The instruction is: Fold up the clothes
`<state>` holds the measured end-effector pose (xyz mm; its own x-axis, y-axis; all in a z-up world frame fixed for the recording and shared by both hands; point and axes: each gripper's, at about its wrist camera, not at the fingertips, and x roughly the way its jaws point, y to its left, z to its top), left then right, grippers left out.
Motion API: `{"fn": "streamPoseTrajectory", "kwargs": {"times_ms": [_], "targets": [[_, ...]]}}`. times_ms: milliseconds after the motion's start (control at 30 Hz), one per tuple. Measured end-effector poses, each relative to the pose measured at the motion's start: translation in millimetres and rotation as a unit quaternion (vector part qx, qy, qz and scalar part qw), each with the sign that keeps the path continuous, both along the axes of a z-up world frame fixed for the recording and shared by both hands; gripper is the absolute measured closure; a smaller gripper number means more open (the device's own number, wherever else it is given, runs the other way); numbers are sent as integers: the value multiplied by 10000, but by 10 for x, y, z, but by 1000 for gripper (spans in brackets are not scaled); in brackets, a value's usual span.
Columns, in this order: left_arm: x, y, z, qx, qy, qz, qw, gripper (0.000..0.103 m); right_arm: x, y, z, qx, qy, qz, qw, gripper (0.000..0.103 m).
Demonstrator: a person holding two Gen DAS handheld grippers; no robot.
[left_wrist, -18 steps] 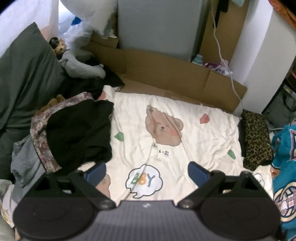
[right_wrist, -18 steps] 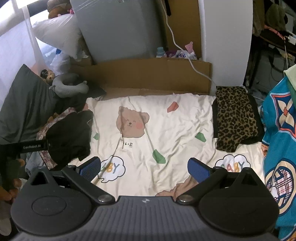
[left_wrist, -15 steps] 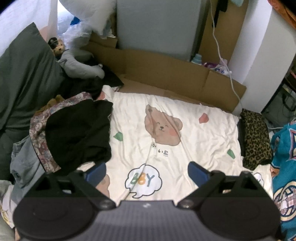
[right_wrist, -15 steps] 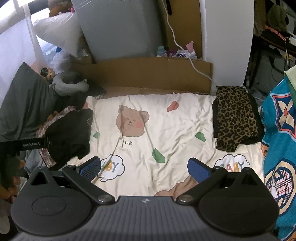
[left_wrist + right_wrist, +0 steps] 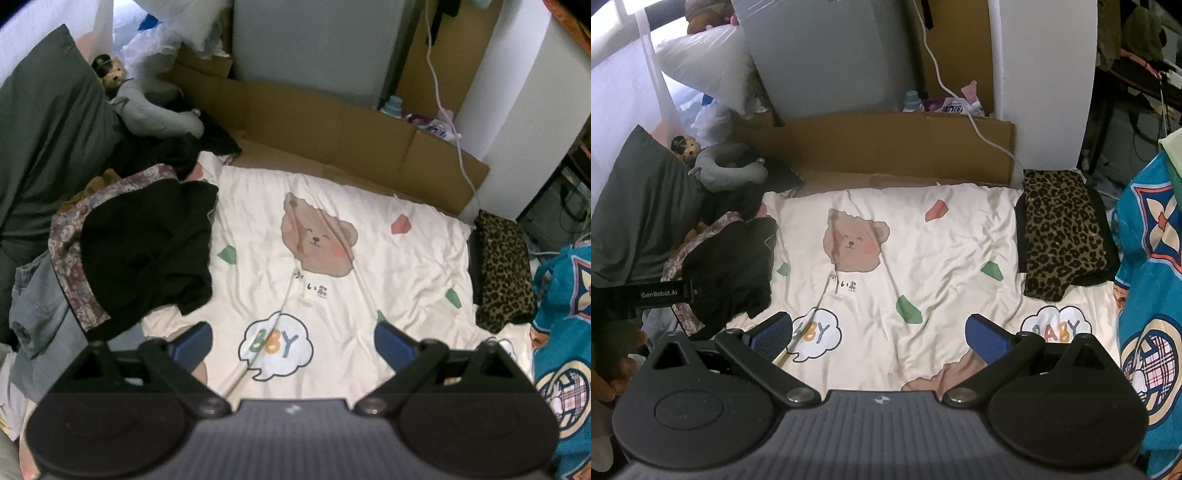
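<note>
A heap of unfolded clothes lies at the left of the cream bear-print blanket (image 5: pixel 369 266): a black garment (image 5: pixel 147 251) on top, a floral one (image 5: pixel 70 251) and a grey denim piece (image 5: pixel 33 306) under it. The same black garment (image 5: pixel 731 273) shows in the right wrist view. A folded leopard-print garment (image 5: pixel 1060 232) (image 5: pixel 502 269) rests at the blanket's right edge. My left gripper (image 5: pixel 291 341) hangs open above the blanket, just right of the heap, holding nothing. Wide open too, my right gripper (image 5: pixel 879 334) hovers over the blanket's middle.
Cardboard (image 5: pixel 879 147) lines the far side, with a grey panel (image 5: pixel 831 55) and a white cable (image 5: pixel 960 99) behind it. A dark green pillow (image 5: pixel 44 147) and a grey neck pillow (image 5: pixel 727 170) lie at the left. A teal patterned cloth (image 5: pixel 1145 295) hangs at the right.
Both views have shifted only slightly; the left gripper has drifted a little. Both grippers remain open and the clothes lie as before.
</note>
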<state>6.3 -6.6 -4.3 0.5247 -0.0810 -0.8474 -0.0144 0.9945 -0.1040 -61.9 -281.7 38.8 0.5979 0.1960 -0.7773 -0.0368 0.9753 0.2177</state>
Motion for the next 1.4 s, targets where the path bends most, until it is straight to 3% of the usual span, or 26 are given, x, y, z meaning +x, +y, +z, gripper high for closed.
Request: {"fn": "streamPoseTrajectory", "kwargs": {"times_ms": [300,467,767,1067,1400], "targets": [[28,62,106,-78,-185,200,9996,7,-203,61,176,76,-411,-73,9991,0],[37,101,135,-263,-131,251,9993,7,-382,219,323,99,-806,217,9965,0],[34,187,43,-150,-69,308,9994,7,-550,334,478,199,-1348,599,9889,0],[-2,145,151,-105,-427,204,9988,7,-612,285,516,465,-1598,694,9836,0],[-26,178,181,-207,-433,199,9987,7,-680,374,565,585,-1776,961,9777,0]]}}
